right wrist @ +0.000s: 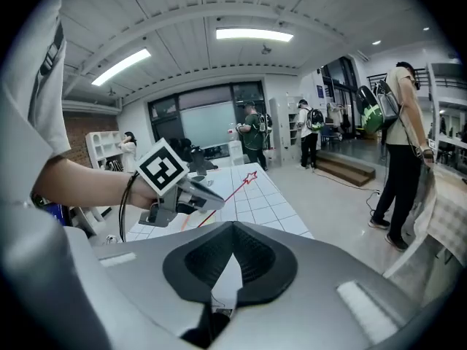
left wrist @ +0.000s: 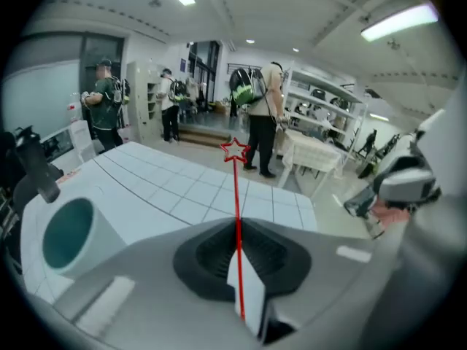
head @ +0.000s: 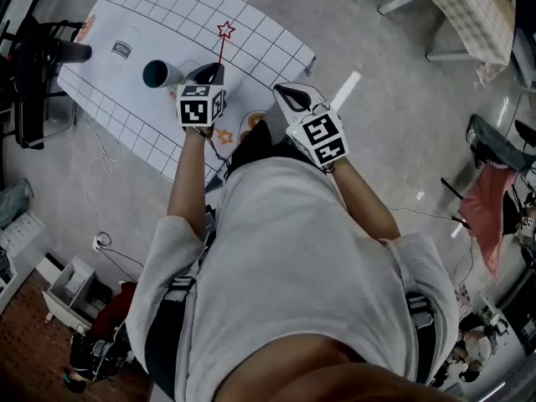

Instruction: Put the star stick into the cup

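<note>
Star stick (left wrist: 236, 195): judged light, thin, easily bent; it is pinched near its lower end by left gripper (left wrist: 241, 268). Right gripper (right wrist: 225, 279) is pressed together, empty. Cup (left wrist: 68, 233) is set nearby.

Star stick (head: 223, 47) end behind left tool (head: 214, 69)

Looking steeply down from the head, well above, taking in the person (head: 293, 249) and the gridded table (head: 251, 48) ahead. Riding right behind the left gripper (left wrist: 238, 239), facing along its jaws, low over the tabletop toward shelving (left wrist: 321, 115) and standing people (left wrist: 259, 115). Sitting just as close behind the right gripper (right wrist: 233, 246), facing across the table's end, catching the left gripper off to the left. Sharing the table and the star stick (left wrist: 236, 195) across all three.
</note>
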